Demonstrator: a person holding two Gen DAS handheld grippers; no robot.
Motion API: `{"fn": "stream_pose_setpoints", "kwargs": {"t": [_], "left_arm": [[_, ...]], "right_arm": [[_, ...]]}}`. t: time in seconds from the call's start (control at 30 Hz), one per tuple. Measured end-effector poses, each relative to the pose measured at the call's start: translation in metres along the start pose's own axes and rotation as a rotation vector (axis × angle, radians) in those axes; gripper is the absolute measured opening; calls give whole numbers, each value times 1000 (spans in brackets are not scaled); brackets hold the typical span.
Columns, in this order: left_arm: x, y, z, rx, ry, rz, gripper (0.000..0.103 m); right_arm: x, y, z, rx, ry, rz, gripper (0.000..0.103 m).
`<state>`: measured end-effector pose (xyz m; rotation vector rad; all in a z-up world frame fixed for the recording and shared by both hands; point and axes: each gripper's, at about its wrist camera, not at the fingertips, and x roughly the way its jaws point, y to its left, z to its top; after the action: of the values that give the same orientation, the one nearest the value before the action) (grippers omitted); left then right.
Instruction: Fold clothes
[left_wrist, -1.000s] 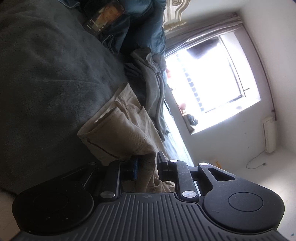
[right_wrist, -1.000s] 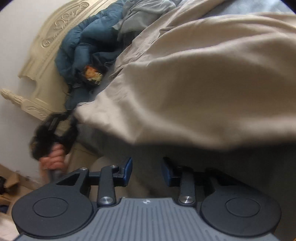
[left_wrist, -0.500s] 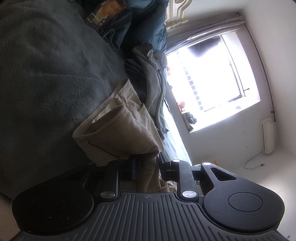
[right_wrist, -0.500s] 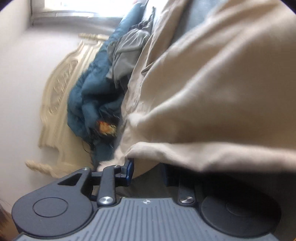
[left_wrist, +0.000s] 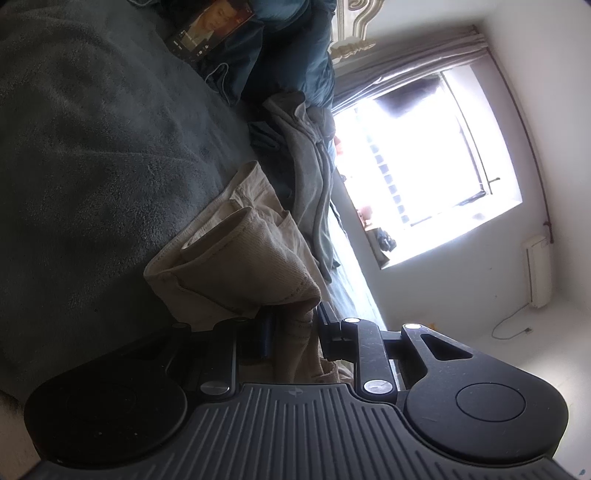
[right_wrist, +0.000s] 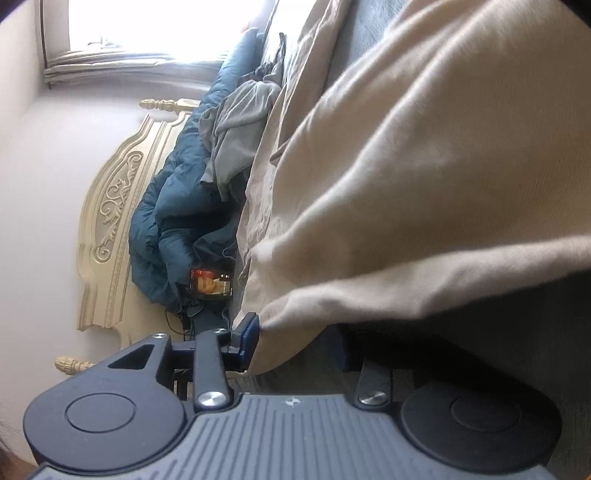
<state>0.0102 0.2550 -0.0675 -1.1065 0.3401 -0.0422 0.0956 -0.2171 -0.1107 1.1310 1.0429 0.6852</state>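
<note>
My left claw (left_wrist: 293, 332) is clenched on the beige trousers (left_wrist: 240, 258); my right claw (right_wrist: 299, 343) spreads wide around their edge, over the bed (left_wrist: 92, 147).

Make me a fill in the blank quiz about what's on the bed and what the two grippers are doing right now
1. The left gripper is shut on the ____ trousers.
2. Those trousers lie on a dark ____ blanket.
3. The phone with a lit screen rests against the ____ duvet.
4. Behind the duvet stands a carved cream ____.

Missing words: beige; grey; blue; headboard
</note>
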Motion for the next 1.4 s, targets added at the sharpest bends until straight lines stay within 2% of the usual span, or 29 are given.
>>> {"fn": "stream_pose_setpoints", "kwargs": {"t": [0.03,0.07,0.1,0.27,0.33,0.47,0.57,0.7,0.73,0.77,0.8,0.87,0.97,1.17,1.23,1.27,1.3,1.33,1.37,1.4], "left_arm": [[-1,0,-1,1,-6,2,22],[-2,0,-1,3,-12,4,20],[-5,0,-1,2,-18,6,18],[-25,12,-4,-29,-17,18,17],[-34,21,-6,-45,-11,27,17],[-40,42,-15,-82,16,79,17],[-42,46,-18,-75,22,101,17],[-45,44,-18,-41,19,119,23],[-46,43,-18,-33,18,123,23],[-46,42,-18,-25,17,128,22],[-47,42,-18,-16,17,132,14],[-48,40,-18,0,15,141,8],[-50,40,-18,12,14,147,5],[-52,53,-17,-56,27,112,7],[-53,57,-16,-78,31,101,8],[-53,59,-16,-89,33,95,13],[-53,61,-16,-101,36,89,25],[-52,62,-15,-115,41,78,31],[-51,63,-14,-130,48,64,36],[-49,62,-13,-135,50,64,37]], "right_arm": [[0,-1,0,6,-6,-2,36],[-2,-2,-2,4,-6,-6,15],[-5,0,-5,-3,-1,1,4],[-22,12,-24,8,68,52,3],[-27,12,-32,19,94,32,3],[-16,-28,-42,150,137,-99,3],[-15,-47,-46,237,141,-96,7],[-23,-21,-48,54,165,-178,21],[-26,-12,-51,-14,176,-194,21],[-27,-2,-54,-87,190,-202,21],[-28,6,-58,-144,197,-211,21],[-29,20,-64,-241,202,-230,21],[-32,46,-75,-405,159,-231,21],[-5,87,-84,-824,19,-239,21],[11,86,-85,-893,28,-257,21],[22,80,-84,-911,60,-295,21],[34,72,-84,-926,98,-342,18],[44,67,-85,-932,111,-376,15],[45,64,-87,-936,94,-360,16],[43,65,-87,-938,89,-348,17]]}}
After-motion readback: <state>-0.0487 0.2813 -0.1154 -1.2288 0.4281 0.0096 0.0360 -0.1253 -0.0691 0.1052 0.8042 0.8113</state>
